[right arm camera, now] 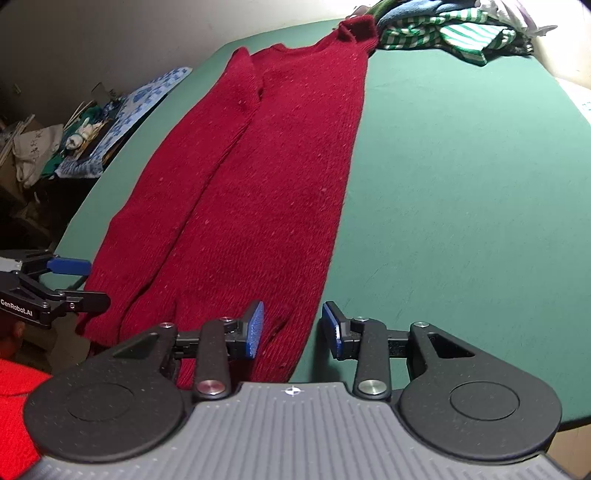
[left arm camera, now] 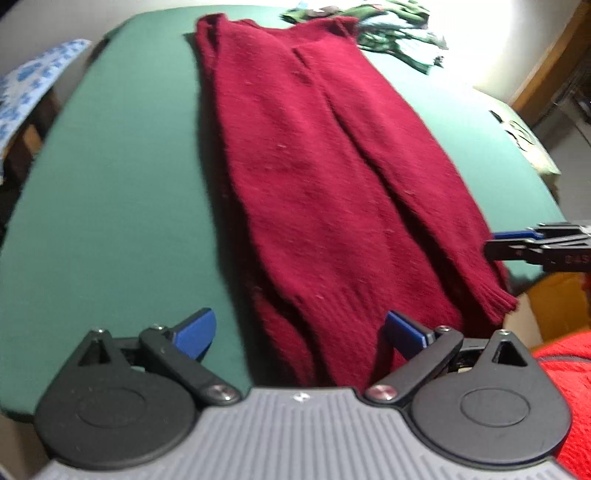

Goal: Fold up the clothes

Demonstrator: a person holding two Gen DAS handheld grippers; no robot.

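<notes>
A dark red knit sweater (left arm camera: 317, 177) lies lengthwise on the green table (left arm camera: 122, 206), its sides folded inward and its ribbed hem nearest me. My left gripper (left arm camera: 300, 332) stands wide open just above the hem's left part, its blue pads (left arm camera: 195, 332) clear of the cloth. In the right wrist view the sweater (right arm camera: 258, 192) runs away from my right gripper (right arm camera: 293, 328). That gripper is open over the hem's right corner and its pads (right arm camera: 255, 328) are not pressing. Each gripper shows in the other's view: the right gripper (left arm camera: 498, 242), the left gripper (right arm camera: 79, 280).
A heap of green-striped and other clothes (right arm camera: 443, 33) lies at the table's far end, touching the sweater's neck. A blue-and-white patterned cloth (right arm camera: 129, 110) and clutter sit beyond the left edge. A person's bright red sleeve (left arm camera: 569, 387) is at the near edge.
</notes>
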